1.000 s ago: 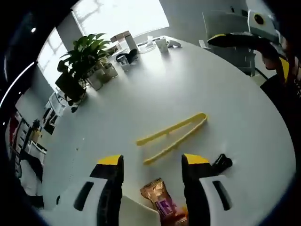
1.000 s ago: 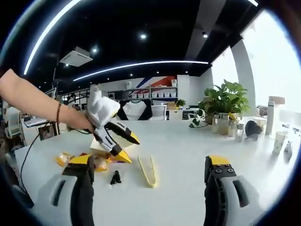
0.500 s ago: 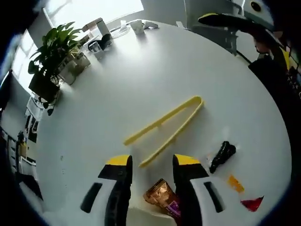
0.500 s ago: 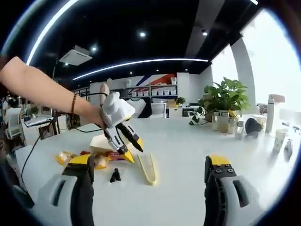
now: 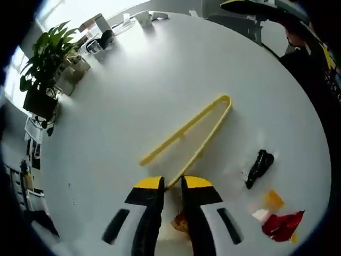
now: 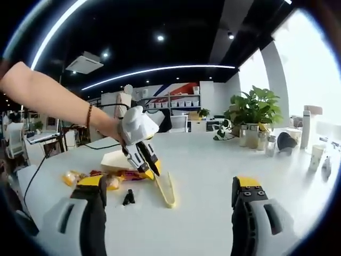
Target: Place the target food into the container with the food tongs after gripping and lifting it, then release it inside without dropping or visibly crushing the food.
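The left tool (image 5: 171, 184), nearly pressed together, reached the tongs (image 5: 186, 137) tip on the desk (image 5: 133, 80), probably to grip; the right tool (image 6: 170, 200) stayed spread.

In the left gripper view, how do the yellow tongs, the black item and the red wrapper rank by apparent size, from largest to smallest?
1. yellow tongs, clearly the largest.
2. red wrapper.
3. black item.
The last two look nearly alike, and fisheye distortion near the edge makes their order unsure.

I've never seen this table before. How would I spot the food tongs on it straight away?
Start from the big white round table, with a potted plant at its far edge. Near the middle of it lie the food tongs, a long thin V of yellow plastic, open end toward the left gripper. The wrapped snacks and small black object beside them are short and lumpy; nothing else is long and yellow.
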A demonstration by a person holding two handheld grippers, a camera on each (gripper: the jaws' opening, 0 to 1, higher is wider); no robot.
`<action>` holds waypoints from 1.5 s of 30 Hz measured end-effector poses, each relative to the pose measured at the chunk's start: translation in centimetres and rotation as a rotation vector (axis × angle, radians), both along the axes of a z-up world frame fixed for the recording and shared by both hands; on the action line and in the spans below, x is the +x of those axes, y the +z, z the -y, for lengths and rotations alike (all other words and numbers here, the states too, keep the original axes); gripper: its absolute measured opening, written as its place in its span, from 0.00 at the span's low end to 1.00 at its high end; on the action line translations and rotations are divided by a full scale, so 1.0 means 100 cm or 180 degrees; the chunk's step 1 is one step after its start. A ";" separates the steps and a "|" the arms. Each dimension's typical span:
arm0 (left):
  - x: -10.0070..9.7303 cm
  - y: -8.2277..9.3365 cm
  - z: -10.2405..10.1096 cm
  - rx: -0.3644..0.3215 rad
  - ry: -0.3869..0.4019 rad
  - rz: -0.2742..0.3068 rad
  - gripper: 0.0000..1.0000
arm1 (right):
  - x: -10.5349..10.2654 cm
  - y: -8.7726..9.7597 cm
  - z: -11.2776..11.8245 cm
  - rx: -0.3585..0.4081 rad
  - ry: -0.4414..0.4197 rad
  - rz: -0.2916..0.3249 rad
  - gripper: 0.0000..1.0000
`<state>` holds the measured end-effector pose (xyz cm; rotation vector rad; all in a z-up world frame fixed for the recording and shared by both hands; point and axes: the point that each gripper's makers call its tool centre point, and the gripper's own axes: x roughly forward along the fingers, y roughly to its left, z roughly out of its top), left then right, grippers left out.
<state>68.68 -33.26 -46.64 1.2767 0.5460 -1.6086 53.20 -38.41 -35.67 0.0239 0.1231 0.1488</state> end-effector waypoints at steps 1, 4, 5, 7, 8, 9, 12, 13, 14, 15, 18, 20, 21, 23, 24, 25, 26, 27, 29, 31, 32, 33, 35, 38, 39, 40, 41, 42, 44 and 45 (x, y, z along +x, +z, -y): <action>0.001 -0.003 -0.003 0.0073 -0.0091 0.0068 0.13 | 0.000 -0.001 0.001 0.0004 -0.0008 -0.0012 0.99; -0.002 -0.003 -0.004 0.0069 -0.0180 0.0093 0.10 | 0.000 -0.002 0.003 0.0010 -0.0024 -0.0017 0.99; -0.003 -0.003 -0.007 0.0139 -0.0279 0.0127 0.08 | 0.000 -0.003 0.003 0.0014 -0.0025 -0.0023 0.99; -0.007 -0.005 -0.008 0.0179 -0.0546 0.0198 0.03 | 0.000 -0.004 0.003 0.0023 -0.0027 -0.0034 0.99; -0.007 -0.003 -0.005 0.0072 -0.0260 0.0071 0.02 | 0.000 -0.004 0.003 0.0028 -0.0028 -0.0039 0.99; -0.005 -0.001 -0.002 0.0009 -0.0037 -0.0019 0.02 | 0.000 -0.005 0.003 0.0035 -0.0028 -0.0040 0.99; -0.010 -0.003 -0.004 0.0027 -0.0371 -0.0010 0.02 | 0.000 -0.005 0.003 0.0017 -0.0023 -0.0047 0.99; -0.009 -0.003 -0.004 0.0024 -0.0317 0.0001 0.02 | 0.000 -0.005 0.002 0.0008 -0.0017 -0.0043 0.99; -0.009 -0.002 -0.004 0.0018 -0.0316 0.0004 0.02 | -0.001 -0.005 0.003 0.0004 -0.0020 -0.0044 0.99; -0.009 0.000 -0.004 -0.0049 -0.0325 -0.0013 0.02 | -0.001 -0.005 0.003 0.0001 -0.0023 -0.0045 0.99; -0.014 0.004 -0.005 -0.0134 -0.0315 -0.0088 0.02 | 0.000 -0.006 0.005 0.0016 -0.0035 -0.0050 0.99; -0.019 0.008 -0.001 -0.0287 -0.0250 -0.0195 0.02 | 0.000 -0.005 0.007 0.0014 -0.0052 -0.0049 0.99; -0.020 0.011 -0.004 -0.0315 -0.0227 -0.0214 0.02 | 0.000 -0.005 0.007 0.0014 -0.0053 -0.0047 0.99; -0.024 0.016 -0.005 -0.0414 -0.0195 -0.0282 0.02 | 0.001 -0.006 0.008 0.0009 -0.0055 -0.0052 0.99; -0.026 0.018 -0.005 -0.0462 -0.0190 -0.0302 0.02 | 0.001 -0.006 0.008 0.0009 -0.0056 -0.0052 0.99; -0.027 0.019 -0.006 -0.0487 -0.0176 -0.0312 0.02 | 0.001 -0.006 0.008 0.0008 -0.0052 -0.0052 0.99; -0.028 0.021 -0.007 -0.0511 -0.0138 -0.0333 0.02 | 0.001 -0.005 0.008 0.0003 -0.0051 -0.0052 0.99; -0.030 0.023 -0.008 -0.0575 -0.0119 -0.0368 0.02 | 0.001 -0.005 0.007 -0.0010 -0.0044 -0.0052 0.99; -0.037 0.028 -0.009 -0.0692 -0.0106 -0.0441 0.02 | 0.001 -0.005 0.007 -0.0037 -0.0021 -0.0047 0.99; -0.048 0.032 -0.010 -0.0791 -0.0141 -0.0499 0.02 | 0.003 -0.003 0.006 -0.0076 0.0012 -0.0035 0.99; -0.050 0.033 -0.010 -0.0808 -0.0149 -0.0491 0.02 | 0.003 -0.001 0.007 -0.0071 0.0014 -0.0021 0.99; -0.052 0.035 -0.010 -0.0838 -0.0167 -0.0473 0.02 | 0.004 0.001 0.008 -0.0054 0.0014 -0.0004 0.99; -0.062 0.042 -0.010 -0.0937 -0.0160 -0.0526 0.02 | 0.004 0.004 0.009 -0.0008 0.0019 0.0022 0.99; -0.068 0.047 -0.011 -0.1005 -0.0180 -0.0546 0.02 | 0.003 0.003 0.009 -0.0059 0.0021 0.0018 0.99; -0.070 0.049 -0.011 -0.1034 -0.0179 -0.0554 0.02 | 0.003 0.003 0.010 -0.0057 0.0023 0.0016 0.99; -0.074 0.054 -0.012 -0.1112 -0.0186 -0.0569 0.02 | 0.003 0.002 0.010 -0.0038 0.0030 0.0006 0.99; -0.080 0.059 -0.011 -0.1206 -0.0213 -0.0646 0.02 | 0.002 0.002 0.010 -0.0053 0.0026 0.0006 0.99; -0.082 0.063 -0.011 -0.1254 -0.0210 -0.0679 0.02 | 0.001 0.003 0.010 -0.0068 0.0017 0.0030 0.99; -0.086 0.069 -0.014 -0.1295 -0.0233 -0.0682 0.02 | 0.001 0.005 0.009 -0.0077 0.0037 0.0056 0.99; -0.089 0.071 -0.015 -0.1316 -0.0241 -0.0701 0.02 | 0.001 0.005 0.008 -0.0067 0.0060 0.0054 0.99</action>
